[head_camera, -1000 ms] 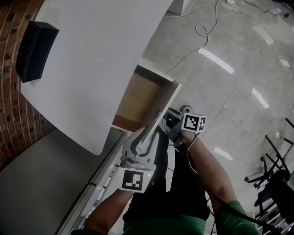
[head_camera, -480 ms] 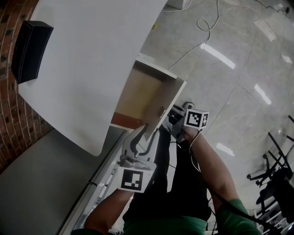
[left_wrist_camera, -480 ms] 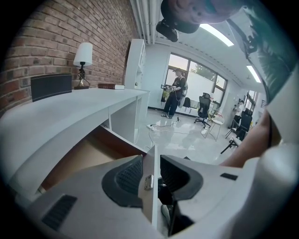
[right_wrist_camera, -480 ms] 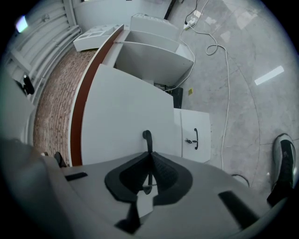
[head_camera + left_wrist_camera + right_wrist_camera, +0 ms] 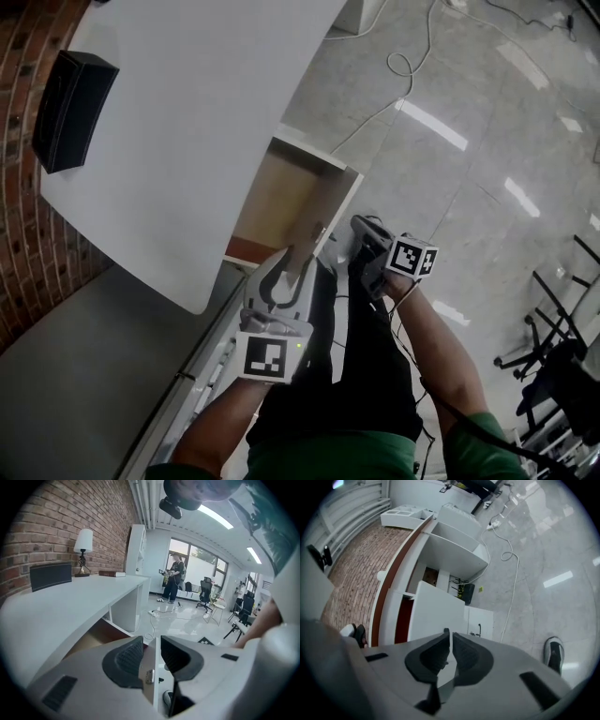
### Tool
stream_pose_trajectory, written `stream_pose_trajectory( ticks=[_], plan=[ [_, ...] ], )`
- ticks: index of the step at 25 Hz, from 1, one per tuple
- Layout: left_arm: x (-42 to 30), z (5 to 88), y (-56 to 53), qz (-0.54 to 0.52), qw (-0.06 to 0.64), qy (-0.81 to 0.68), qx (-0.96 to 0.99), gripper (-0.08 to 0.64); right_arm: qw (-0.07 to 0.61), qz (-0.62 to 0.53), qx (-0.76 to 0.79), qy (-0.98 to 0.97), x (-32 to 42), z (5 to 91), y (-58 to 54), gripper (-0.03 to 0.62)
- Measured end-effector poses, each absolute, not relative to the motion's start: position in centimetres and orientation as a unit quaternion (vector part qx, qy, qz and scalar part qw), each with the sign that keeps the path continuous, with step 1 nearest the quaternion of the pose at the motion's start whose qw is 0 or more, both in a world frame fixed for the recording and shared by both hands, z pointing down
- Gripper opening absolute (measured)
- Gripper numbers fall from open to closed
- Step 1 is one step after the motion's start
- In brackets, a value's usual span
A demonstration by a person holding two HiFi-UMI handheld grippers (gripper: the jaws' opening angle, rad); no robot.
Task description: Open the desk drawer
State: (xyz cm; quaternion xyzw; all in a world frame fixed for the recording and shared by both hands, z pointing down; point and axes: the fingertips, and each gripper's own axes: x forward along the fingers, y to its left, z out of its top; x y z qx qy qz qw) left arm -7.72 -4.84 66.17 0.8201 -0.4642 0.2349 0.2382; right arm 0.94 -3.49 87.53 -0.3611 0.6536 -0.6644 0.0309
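The white desk point(image 5: 187, 122) has its drawer pulled out, showing a wooden inside point(image 5: 281, 202) behind a thin white drawer front point(image 5: 328, 216). My left gripper point(image 5: 292, 262) sits over that front's top edge. In the left gripper view its pads point(image 5: 129, 657) are closed on the panel, one on each face. My right gripper point(image 5: 361, 230) hangs off to the right of the drawer, apart from it. Its jaws point(image 5: 451, 637) are opening, with a narrow slit and nothing between them.
A black box point(image 5: 70, 111) lies on the desk by the brick wall point(image 5: 19, 234). A white cable point(image 5: 408, 66) loops on the shiny floor. Chair frames point(image 5: 553, 319) stand at the right. The person's legs are below the drawer. A lamp point(image 5: 83, 545) stands farther along the desk.
My right gripper has drawn away to the right from the drawer front. The left gripper stays on the panel's edge. The drawer stands open as before.
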Motion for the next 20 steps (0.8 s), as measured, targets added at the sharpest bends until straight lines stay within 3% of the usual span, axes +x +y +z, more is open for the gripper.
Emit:
stream_pose_trajectory(
  ticks=[10,20],
  plan=[
    [-8.8,54.3,-9.8,0.176,0.159,-0.513,0.825,0.110,-0.017,-0.464,-0.451,0.763,5.3,66.9,-9.7,0.002],
    [-10.3,40.3,-14.6,0.107,0.088,-0.549,0.824,0.098,-0.077,-0.171,-0.451,0.872,1.4,44.7,-14.0,0.002]
  ],
)
